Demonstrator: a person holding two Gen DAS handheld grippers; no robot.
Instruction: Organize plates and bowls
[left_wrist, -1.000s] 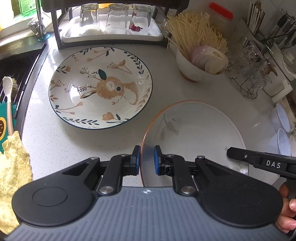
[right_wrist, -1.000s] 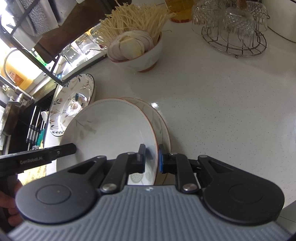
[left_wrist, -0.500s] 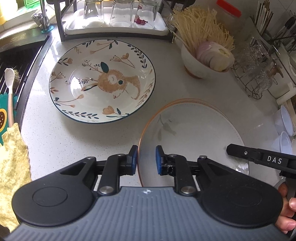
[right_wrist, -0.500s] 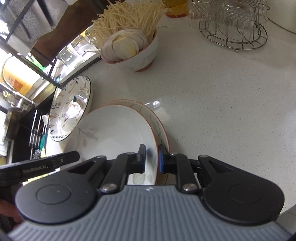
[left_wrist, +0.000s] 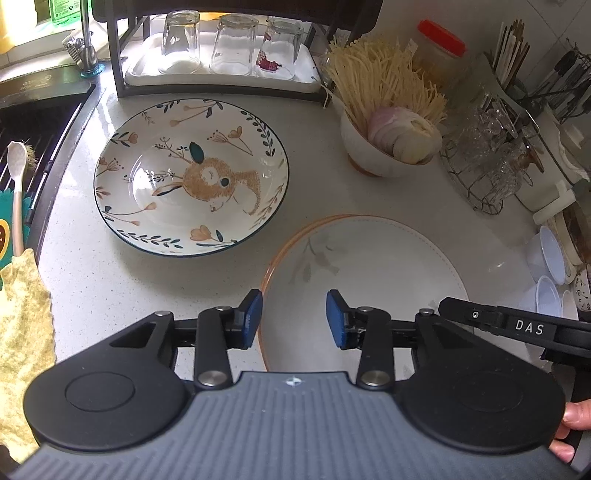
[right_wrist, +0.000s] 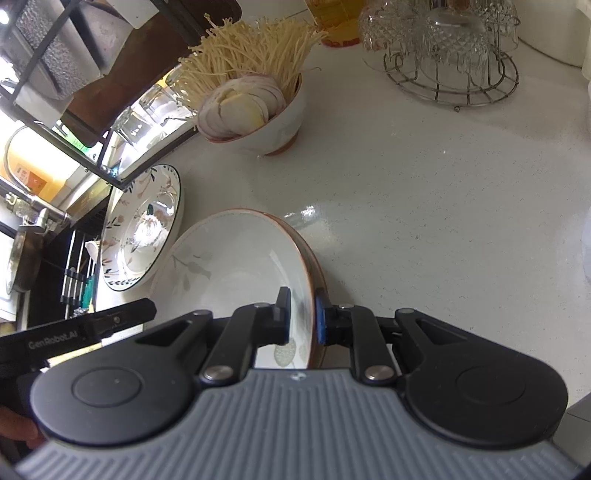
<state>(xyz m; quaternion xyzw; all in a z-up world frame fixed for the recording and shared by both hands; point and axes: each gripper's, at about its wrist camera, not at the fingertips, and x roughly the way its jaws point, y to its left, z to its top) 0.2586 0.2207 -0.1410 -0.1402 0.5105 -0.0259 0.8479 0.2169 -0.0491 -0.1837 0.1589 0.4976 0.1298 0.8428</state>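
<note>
Lying flat and face up on the counter (left_wrist: 92, 280), the white plate (left_wrist: 369, 266) sits atop an orange-rimmed plate (right_wrist: 314, 258), just beside the rabbit plate (left_wrist: 192, 177). The left gripper (left_wrist: 293, 319) is opening, pads clear of the rim. The right gripper (right_wrist: 301, 314) pinches the white plate's rim.

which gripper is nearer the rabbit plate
Left. The left gripper, jaws opening over the white plate's rim, sits beside the rabbit plate; the right gripper clamps that white plate's far edge.
</note>
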